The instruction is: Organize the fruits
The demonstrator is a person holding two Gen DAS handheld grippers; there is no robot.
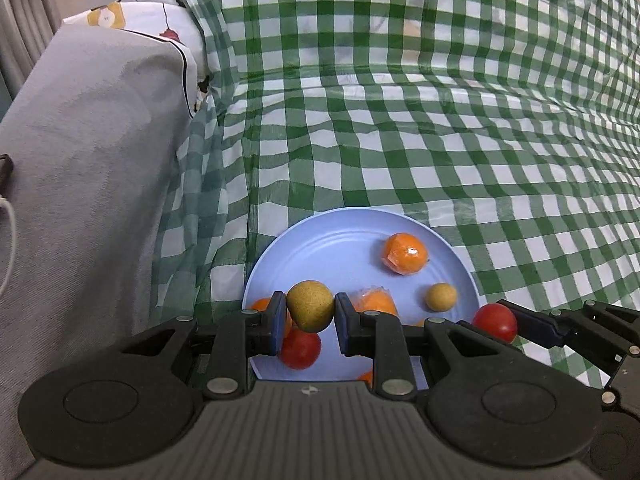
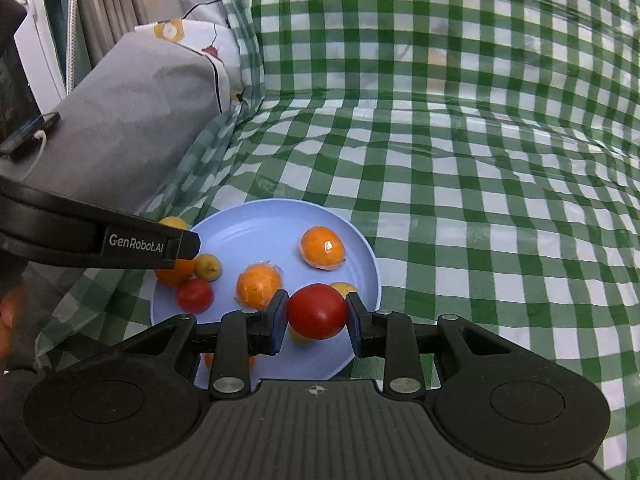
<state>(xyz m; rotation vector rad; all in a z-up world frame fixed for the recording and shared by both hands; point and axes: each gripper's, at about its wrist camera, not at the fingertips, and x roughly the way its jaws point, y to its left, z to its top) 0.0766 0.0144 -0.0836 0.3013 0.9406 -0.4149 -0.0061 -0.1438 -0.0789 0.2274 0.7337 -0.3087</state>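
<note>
Left wrist view: our left gripper [image 1: 310, 312] pinches a yellow-green fruit [image 1: 310, 306] over the blue plate [image 1: 340, 228]; a red tomato [image 1: 300, 349] lies beneath, a wrapped orange [image 1: 405, 254] farther back. Right wrist view: our right gripper [image 2: 317, 312] clamps another red tomato [image 2: 317, 311] above the plate's near edge, approx. Green checked cloth [image 2: 480, 160] lies beyond.

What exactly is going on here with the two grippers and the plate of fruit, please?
A person is sorting fruit with two handheld grippers over a blue plate on a green checked cloth. The left gripper is shut on a yellowish-brown fruit; the right gripper is shut on a red fruit. Wrapped oranges lie on the plate.
</note>
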